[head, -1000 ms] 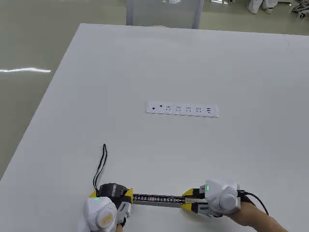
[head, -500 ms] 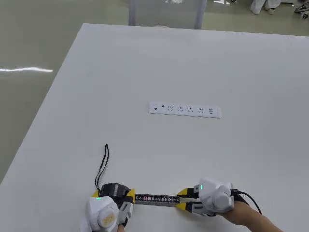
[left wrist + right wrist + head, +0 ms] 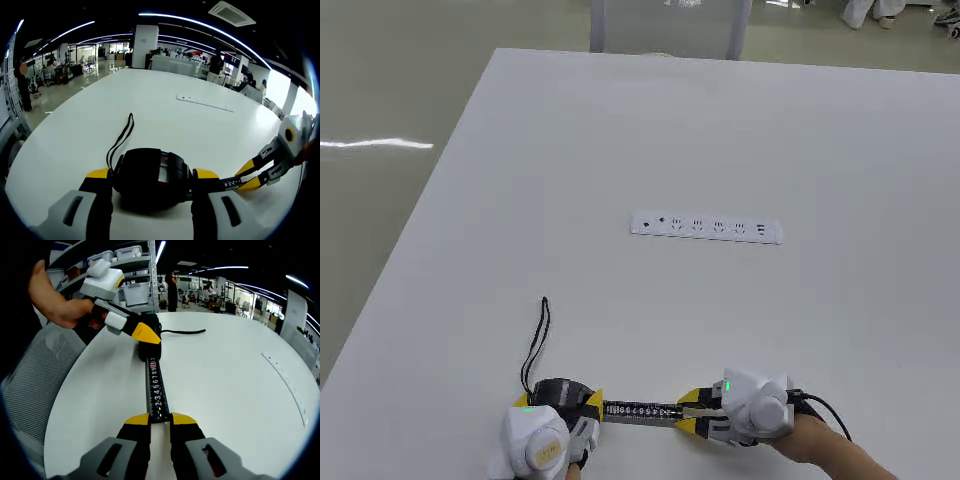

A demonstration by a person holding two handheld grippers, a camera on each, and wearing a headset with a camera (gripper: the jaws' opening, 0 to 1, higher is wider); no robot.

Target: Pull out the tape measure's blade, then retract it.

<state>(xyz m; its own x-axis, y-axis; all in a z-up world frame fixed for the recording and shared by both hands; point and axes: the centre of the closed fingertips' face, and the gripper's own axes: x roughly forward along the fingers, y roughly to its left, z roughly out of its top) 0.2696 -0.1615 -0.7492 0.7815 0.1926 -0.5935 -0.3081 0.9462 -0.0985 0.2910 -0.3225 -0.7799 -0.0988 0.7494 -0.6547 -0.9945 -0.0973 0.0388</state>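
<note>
A black tape measure case (image 3: 558,394) (image 3: 151,172) (image 3: 150,335) lies near the table's front edge, its black wrist strap (image 3: 535,340) (image 3: 121,138) trailing away from me. My left gripper (image 3: 588,410) (image 3: 152,175) is shut on the case. A short stretch of black blade (image 3: 640,411) (image 3: 156,387) with white numbers runs from the case to my right gripper (image 3: 686,412) (image 3: 160,418), which is shut on the blade's end. In the left gripper view the right gripper (image 3: 252,172) comes in from the right.
A white power strip (image 3: 706,228) (image 3: 202,101) (image 3: 287,382) lies flat at the middle of the white table (image 3: 720,130). A grey chair back (image 3: 670,25) stands past the far edge. The table's left edge drops to the floor.
My right gripper has moved left toward the case, and the exposed blade between the grippers has grown shorter. The left gripper and the case have stayed put.
</note>
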